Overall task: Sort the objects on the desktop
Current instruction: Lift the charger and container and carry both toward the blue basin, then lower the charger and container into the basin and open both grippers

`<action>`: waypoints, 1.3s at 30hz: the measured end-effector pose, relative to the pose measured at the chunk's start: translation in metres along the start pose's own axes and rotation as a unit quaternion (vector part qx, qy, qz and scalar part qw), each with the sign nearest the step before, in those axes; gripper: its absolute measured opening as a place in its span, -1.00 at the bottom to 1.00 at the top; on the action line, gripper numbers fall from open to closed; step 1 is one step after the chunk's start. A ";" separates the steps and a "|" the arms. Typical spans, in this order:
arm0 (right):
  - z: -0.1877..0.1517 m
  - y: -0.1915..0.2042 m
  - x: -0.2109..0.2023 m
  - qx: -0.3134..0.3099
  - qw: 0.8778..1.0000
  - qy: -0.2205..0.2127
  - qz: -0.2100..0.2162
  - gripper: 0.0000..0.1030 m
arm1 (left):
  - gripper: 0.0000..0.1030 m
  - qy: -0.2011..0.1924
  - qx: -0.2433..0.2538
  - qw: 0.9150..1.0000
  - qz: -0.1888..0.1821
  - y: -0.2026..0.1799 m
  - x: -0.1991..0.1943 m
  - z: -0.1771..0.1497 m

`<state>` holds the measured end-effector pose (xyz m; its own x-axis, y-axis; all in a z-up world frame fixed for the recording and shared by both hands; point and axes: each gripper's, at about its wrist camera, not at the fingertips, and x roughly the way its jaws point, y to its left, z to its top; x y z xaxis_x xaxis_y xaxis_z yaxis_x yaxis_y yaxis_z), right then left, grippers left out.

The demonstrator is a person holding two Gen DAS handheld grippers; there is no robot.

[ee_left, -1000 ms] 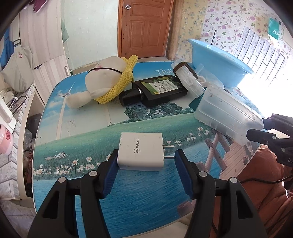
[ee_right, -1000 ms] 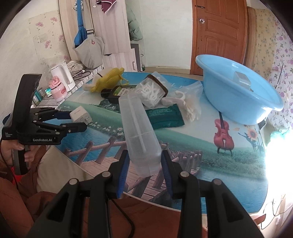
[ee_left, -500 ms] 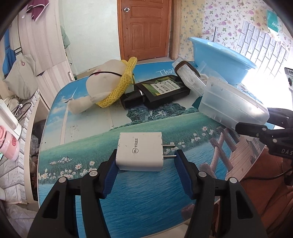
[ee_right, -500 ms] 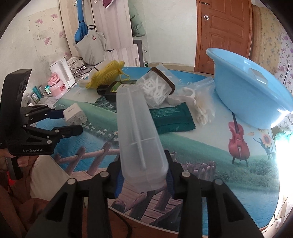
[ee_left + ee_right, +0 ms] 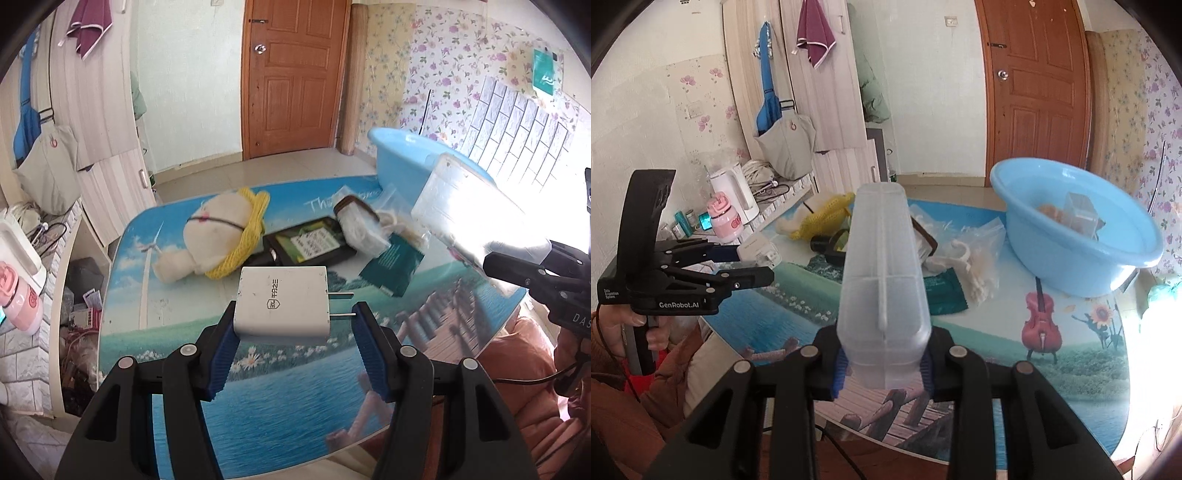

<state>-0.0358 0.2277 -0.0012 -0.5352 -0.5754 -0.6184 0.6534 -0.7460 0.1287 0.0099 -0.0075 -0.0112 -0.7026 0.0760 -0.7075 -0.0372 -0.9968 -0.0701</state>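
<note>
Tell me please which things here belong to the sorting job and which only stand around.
Job:
- white square plug charger, in the left tongs
- long frosted plastic box, in the right tongs
- round light-blue plastic basin
- dark green foil packet
- black flat bottle

Around:
- brown wooden door
- white electric kettle
- maroon hanging towel

I'm in a home room: wooden door (image 5: 1036, 88) at twelve o'clock, floral wallpaper (image 5: 454, 66), kettle (image 5: 733, 192) at ten, towel (image 5: 814, 35) hanging on a wardrobe (image 5: 831, 85).
</note>
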 end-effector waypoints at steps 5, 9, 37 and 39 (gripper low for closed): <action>0.015 -0.009 -0.018 0.017 0.999 -0.033 0.002 -0.40 | 0.15 -0.015 0.009 1.000 -0.013 -0.015 -0.008 0.019; 0.025 -0.020 -0.026 0.023 0.998 -0.050 -0.010 -0.40 | 0.15 -0.027 0.016 0.999 -0.023 -0.030 -0.006 0.037; 0.066 -0.189 -0.015 0.142 0.981 -0.043 -0.125 -0.40 | 0.16 -0.022 0.117 0.984 -0.134 -0.171 0.106 0.173; 0.065 -0.198 -0.007 0.148 0.979 -0.031 -0.137 -0.40 | 0.16 -0.015 0.125 0.982 -0.139 -0.181 0.118 0.176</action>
<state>-0.1964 0.3580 0.0286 -0.7060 -0.3527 -0.6142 0.3025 -0.9343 0.1888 -0.1910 0.1783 0.0419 -0.6608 0.3495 -0.6642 -0.4017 -0.9122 -0.0804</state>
